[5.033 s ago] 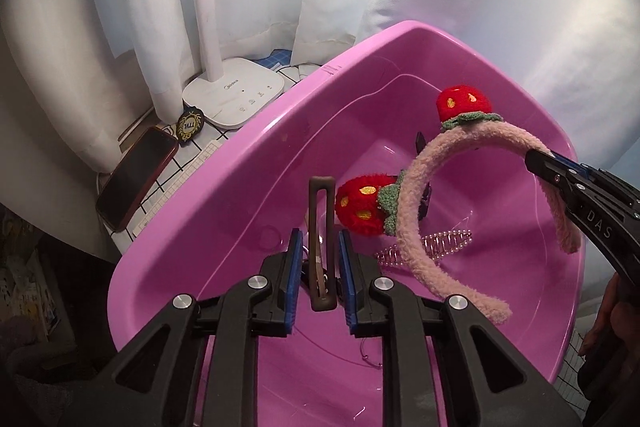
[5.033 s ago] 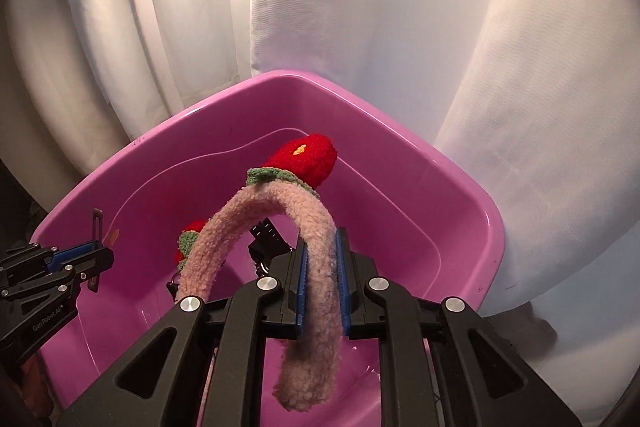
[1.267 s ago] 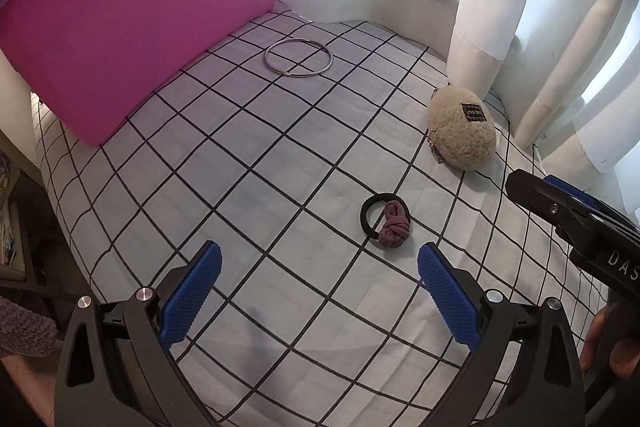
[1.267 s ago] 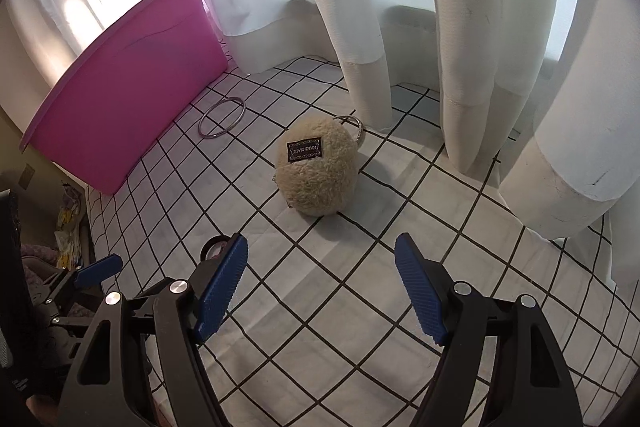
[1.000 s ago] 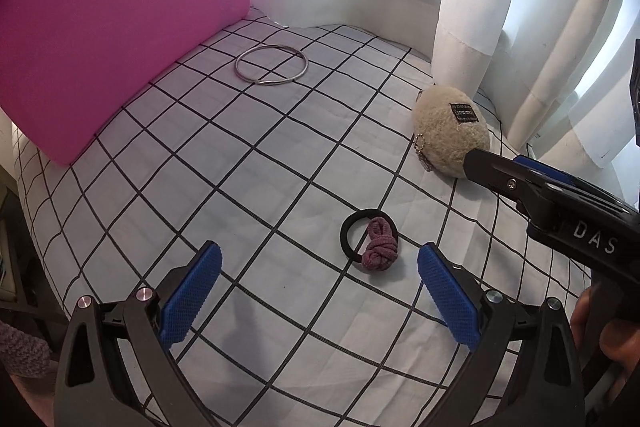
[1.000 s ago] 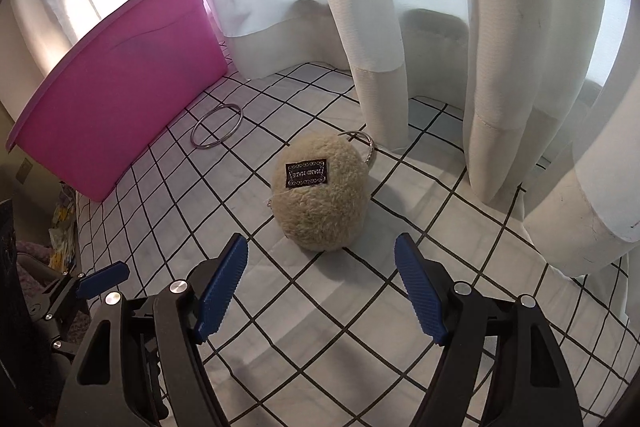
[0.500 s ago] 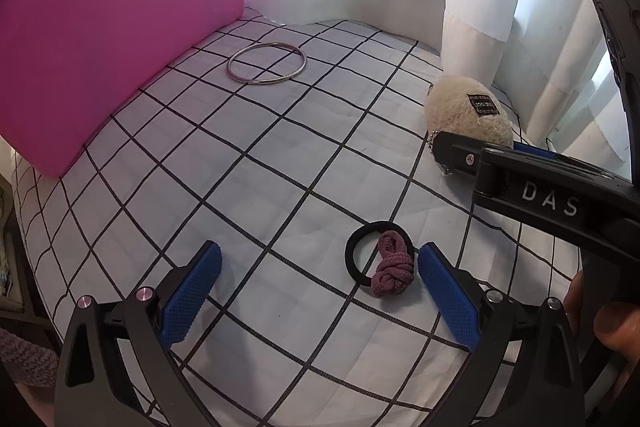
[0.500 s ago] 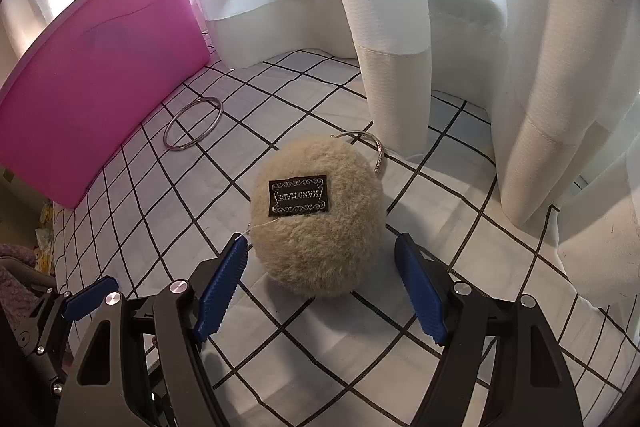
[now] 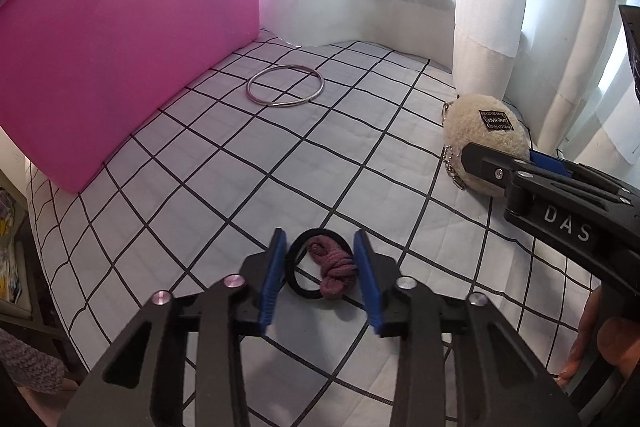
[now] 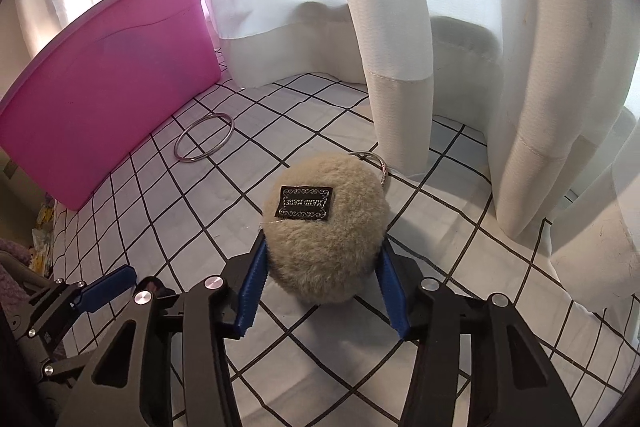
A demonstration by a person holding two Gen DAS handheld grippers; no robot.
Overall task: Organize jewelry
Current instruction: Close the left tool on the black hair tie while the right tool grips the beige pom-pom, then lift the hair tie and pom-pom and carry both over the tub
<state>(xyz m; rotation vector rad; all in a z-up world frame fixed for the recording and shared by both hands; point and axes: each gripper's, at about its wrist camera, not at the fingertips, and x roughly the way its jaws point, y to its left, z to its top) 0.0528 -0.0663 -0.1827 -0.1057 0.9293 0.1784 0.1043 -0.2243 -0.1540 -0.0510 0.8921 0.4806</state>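
Observation:
A black hair tie with a mauve knot (image 9: 325, 272) lies on the checked cloth between the blue pads of my left gripper (image 9: 320, 269), whose jaws have closed in to both sides of it. A beige fluffy pom-pom keychain (image 10: 325, 227) with a black label and a metal ring sits between the pads of my right gripper (image 10: 322, 281), which press its sides. The keychain also shows in the left wrist view (image 9: 484, 139). A silver bangle (image 9: 285, 90) lies flat near the pink tub (image 9: 120, 39).
The checked white cloth (image 9: 224, 163) covers the table. White curtains (image 10: 400, 27) hang close behind and to the right. The tub stands at the left, its inside hidden. The table edge drops off at the left (image 9: 36, 227).
Both grippers left the tub, opened, and came down over the cloth. The left jaws have now closed around the hair tie and the right jaws around the pom-pom keychain.

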